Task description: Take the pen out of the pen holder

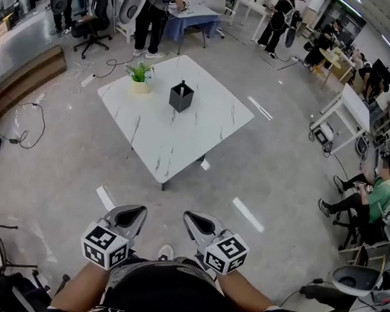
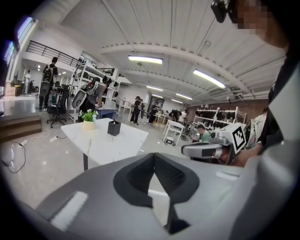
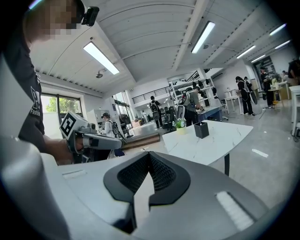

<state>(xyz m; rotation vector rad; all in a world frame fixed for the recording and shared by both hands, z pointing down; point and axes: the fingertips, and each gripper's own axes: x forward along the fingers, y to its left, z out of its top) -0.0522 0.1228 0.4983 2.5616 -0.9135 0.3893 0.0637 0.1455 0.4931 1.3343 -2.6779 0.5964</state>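
Both grippers sit at the bottom of the head view, tucked by my body: left gripper (image 1: 136, 212) and right gripper (image 1: 192, 218), each with its jaws pressed together on nothing. The pen holder (image 1: 181, 98) is in the upper middle of the frame on the white table (image 1: 183, 141), well apart from both, straight ahead and almost centred between the 2. The pen (image 1: 183, 84) pokes out the top, roughly upright as far as I can tell. Neither gripper looks clearly nearer, so I'd close in first, then reach from above.
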